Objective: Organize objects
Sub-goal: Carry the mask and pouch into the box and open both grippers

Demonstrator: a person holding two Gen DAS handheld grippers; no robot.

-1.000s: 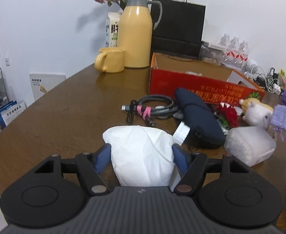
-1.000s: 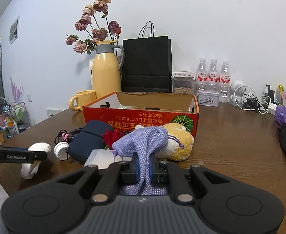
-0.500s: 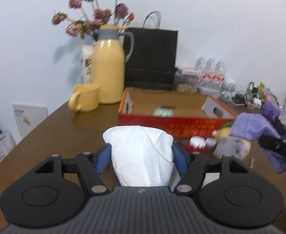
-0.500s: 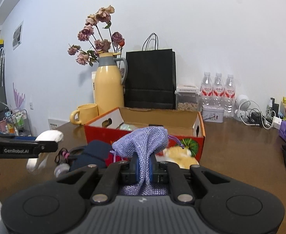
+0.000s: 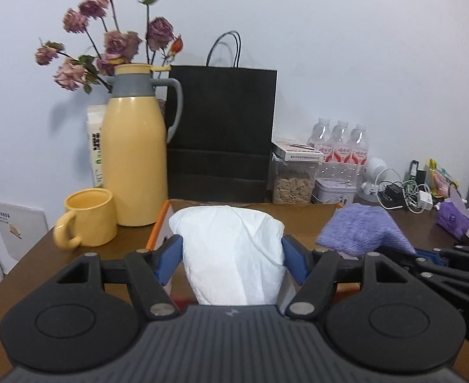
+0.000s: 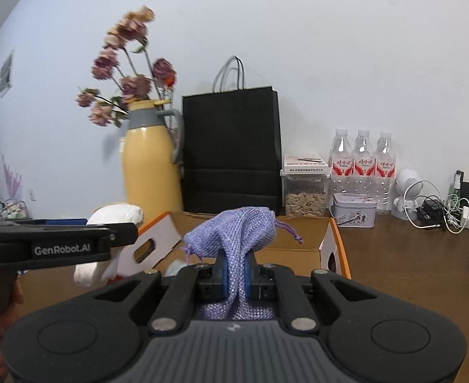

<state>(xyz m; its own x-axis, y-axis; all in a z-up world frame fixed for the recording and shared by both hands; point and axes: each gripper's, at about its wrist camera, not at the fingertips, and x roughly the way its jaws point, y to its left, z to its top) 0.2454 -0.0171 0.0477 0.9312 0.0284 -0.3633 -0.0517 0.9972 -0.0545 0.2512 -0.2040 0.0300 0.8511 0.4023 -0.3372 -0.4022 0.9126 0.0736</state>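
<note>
My left hand-held gripper (image 5: 233, 257) is clamped on a soft white bundle (image 5: 231, 252), its blue pads pressing in on both sides. My right hand-held gripper (image 6: 236, 274) is pinched nearly together on the neck of a purple mesh pouch (image 6: 234, 229). Both loads hang off the worktop (image 6: 394, 249), just short of the near wall of the open cardboard box (image 6: 298, 234), which stands towards the back edge in front of the black paper bag (image 5: 221, 134).

I judge the step in hand to be dropping both items into the box. To do it well I would carry each load fully over the near wall before letting go, so nothing catches on the rim or the cut-out end flap. The two grippers sit close side by side, so I would release one at a time, left item towards the left end, pouch to the right. The bundle is squashy and may cling to the pads; I would open wide. The pouch's loose drawstring could snag, so I would lower it first. The yellow mug (image 5: 87, 217) and flask (image 5: 134, 159) stand just beside the box's left end: keep my left swing clear of them.
</note>
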